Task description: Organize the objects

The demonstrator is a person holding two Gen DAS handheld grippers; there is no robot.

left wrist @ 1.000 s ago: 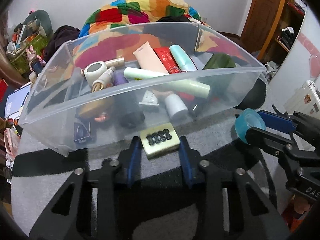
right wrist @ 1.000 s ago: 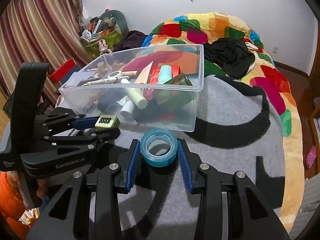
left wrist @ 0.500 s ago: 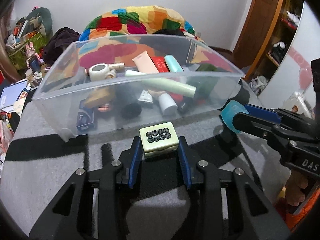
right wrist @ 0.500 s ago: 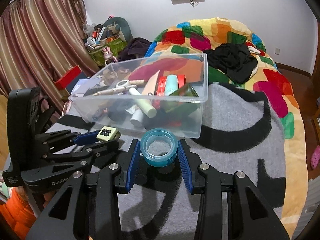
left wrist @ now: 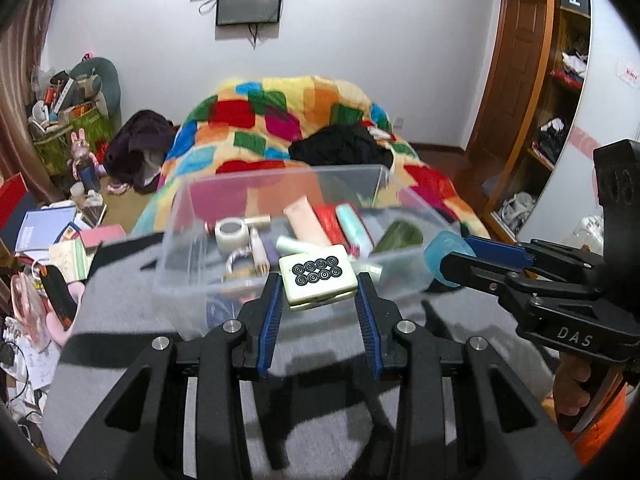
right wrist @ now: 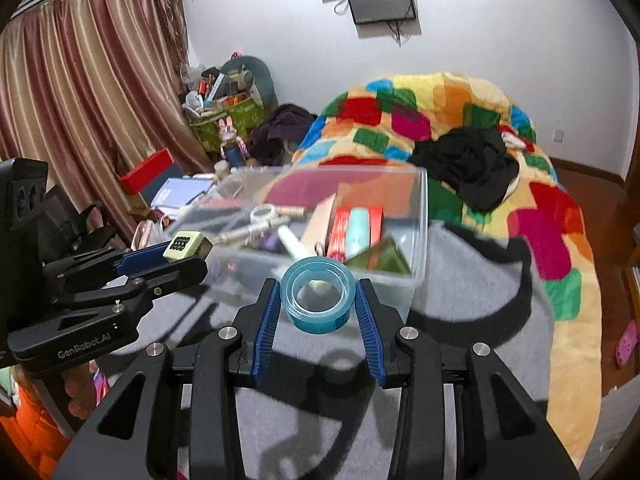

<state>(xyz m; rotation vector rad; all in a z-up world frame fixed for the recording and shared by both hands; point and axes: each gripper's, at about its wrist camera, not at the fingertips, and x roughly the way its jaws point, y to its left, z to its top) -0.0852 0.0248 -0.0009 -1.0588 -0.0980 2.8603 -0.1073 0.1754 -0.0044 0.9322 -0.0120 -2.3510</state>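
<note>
Two hand-held black grippers with blue finger pads, side by side above grey-and-black patterned bedding (right wrist: 472,300).

Left gripper (left wrist: 318,284): clenched on one cream mahjong tile with eight black circles on its face (left wrist: 318,282), pads pressing both short sides, tile held clear of the bedding, in front of the near wall of the bin. Same tile seen edge-on in the right wrist view (right wrist: 185,245), at the tip of the left gripper (right wrist: 176,254).

Right gripper (right wrist: 318,300): grasping one translucent blue roll of tape (right wrist: 318,300), hole facing the camera, pads against its outer rim on both sides. From the left wrist view, same roll (left wrist: 446,254) at the tip of the right gripper (left wrist: 460,260), near the right end of the bin's front wall.

Just beyond both: one clear rectangular plastic storage bin (left wrist: 192,276) resting on the bedding, open top. Inside, jumbled: one white roll of tape (left wrist: 230,234), one peach tube (left wrist: 306,220), one red flat box (left wrist: 334,222), one pale mint tube (left wrist: 354,228), one pale green tube (left wrist: 298,246), one dark green object (left wrist: 400,236). Smaller items below too blurred to count.

Farther: one multicoloured patchwork blanket (left wrist: 280,120) with one black garment (left wrist: 344,148) heaped on it. White wall behind, one dark screen (left wrist: 248,4) mounted high.
</note>
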